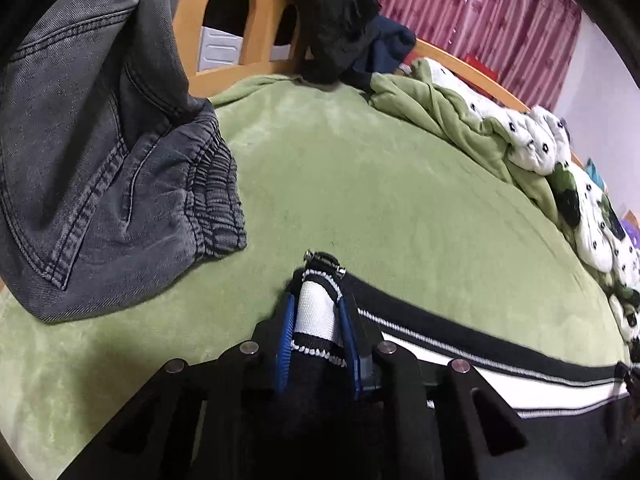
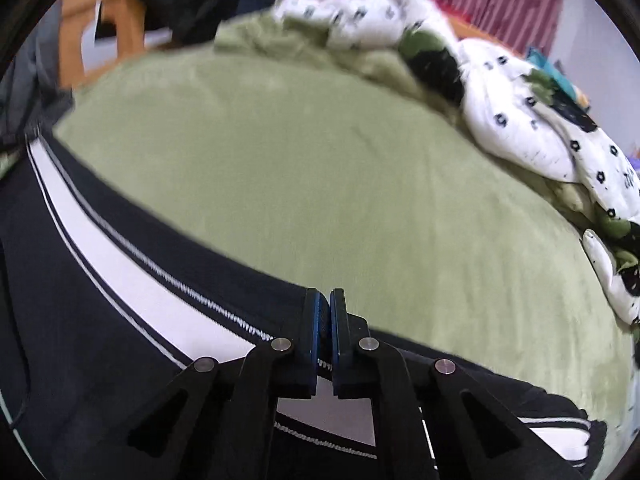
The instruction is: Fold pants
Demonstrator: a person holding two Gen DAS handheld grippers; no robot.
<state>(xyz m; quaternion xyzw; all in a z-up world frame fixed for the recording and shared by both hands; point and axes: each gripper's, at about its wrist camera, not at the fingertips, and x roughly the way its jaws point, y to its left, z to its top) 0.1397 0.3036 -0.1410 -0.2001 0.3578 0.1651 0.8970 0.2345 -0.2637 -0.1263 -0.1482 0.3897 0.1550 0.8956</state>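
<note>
The left gripper [image 1: 318,312] sits at the bottom centre of its frame, its fingers narrowed onto a bunched fold of the pants [image 1: 500,376]: a white stripe edged in black stands up between the blue pads, a small metal fitting poking out past the tips. From there the black cloth with its white band runs to the lower right across the green blanket [image 1: 360,184]. Grey jeans [image 1: 100,168] hang in the upper left, well apart from the fingers.

In the right view the right gripper [image 2: 324,320] is at bottom centre, pads nearly together, pinching the pants' edge [image 2: 120,280], which stretches to the left of the frame. A white patterned quilt [image 2: 520,120] lies bunched at the upper right.
</note>
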